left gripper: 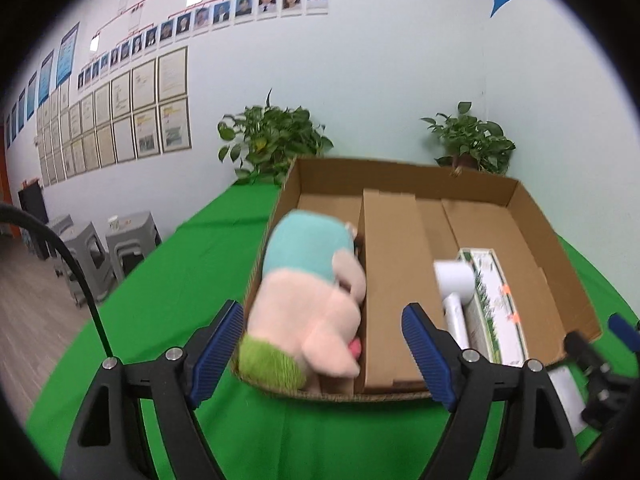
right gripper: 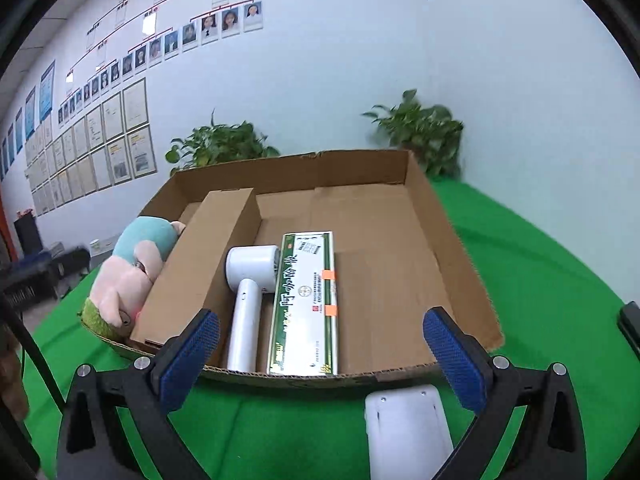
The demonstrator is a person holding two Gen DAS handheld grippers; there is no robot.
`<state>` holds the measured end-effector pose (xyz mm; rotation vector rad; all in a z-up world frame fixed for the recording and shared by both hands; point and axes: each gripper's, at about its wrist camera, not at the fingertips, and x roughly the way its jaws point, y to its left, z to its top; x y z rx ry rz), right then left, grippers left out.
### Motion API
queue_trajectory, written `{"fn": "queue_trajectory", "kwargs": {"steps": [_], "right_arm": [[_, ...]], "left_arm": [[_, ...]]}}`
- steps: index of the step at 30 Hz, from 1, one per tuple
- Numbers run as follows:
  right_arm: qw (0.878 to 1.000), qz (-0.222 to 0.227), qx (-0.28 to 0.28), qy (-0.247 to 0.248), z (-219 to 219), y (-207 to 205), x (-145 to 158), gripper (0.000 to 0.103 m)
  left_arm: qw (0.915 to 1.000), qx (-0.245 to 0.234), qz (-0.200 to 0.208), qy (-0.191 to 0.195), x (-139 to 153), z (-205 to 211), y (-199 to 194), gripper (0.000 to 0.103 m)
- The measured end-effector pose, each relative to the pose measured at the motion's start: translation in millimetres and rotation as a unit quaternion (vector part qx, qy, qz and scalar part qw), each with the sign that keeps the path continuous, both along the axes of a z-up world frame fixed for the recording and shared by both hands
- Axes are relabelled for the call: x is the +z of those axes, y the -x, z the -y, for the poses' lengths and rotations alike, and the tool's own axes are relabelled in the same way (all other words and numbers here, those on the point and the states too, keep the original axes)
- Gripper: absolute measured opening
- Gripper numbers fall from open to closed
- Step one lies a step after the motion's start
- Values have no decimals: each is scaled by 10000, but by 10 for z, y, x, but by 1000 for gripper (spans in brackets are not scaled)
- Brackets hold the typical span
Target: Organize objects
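Mostly done, by the look of it: plush (left gripper: 308, 300) packed in box (right gripper: 452, 240) at far left, beside carton (right gripper: 200, 264); dryer (right gripper: 250, 280) and green pack (right gripper: 306, 300) lying flat mid-box, touching. Left to stow: white slab (right gripper: 408, 428) on green cloth (right gripper: 560, 280), just outside box's near wall (prob. last item). Left gripper (left gripper: 324, 348) spread wide, empty. Right gripper (right gripper: 320, 356) likewise apart, holding nothing, slab just below. Plants (right gripper: 420, 132) behind, out of the way. Near wall needs clearing w/ slab; free space at box's right.
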<state>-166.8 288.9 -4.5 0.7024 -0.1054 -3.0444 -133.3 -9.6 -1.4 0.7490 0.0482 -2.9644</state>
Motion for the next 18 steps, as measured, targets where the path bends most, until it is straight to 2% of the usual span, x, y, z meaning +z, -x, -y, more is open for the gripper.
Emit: {"fn": "queue_trajectory", "kwargs": {"steps": [4,9,12,18], "right_arm": [[10000,-59,28,-24,12,-60,-91,103],[9996,249,74,-53,87,182,-322,103],[9995,280,31,-110,142,314,-394,103],[9986,421,-5,-331,226,457,-516,103]], "left_arm": [[10000,-42,50,-75,-228,-11,16,81],[9997,-171,136,-57,-426,-149,143,81],[9994,-305,187,-41,-505,-234,245,81],[9994,-251,20,253,-621,-367,295,94]]}}
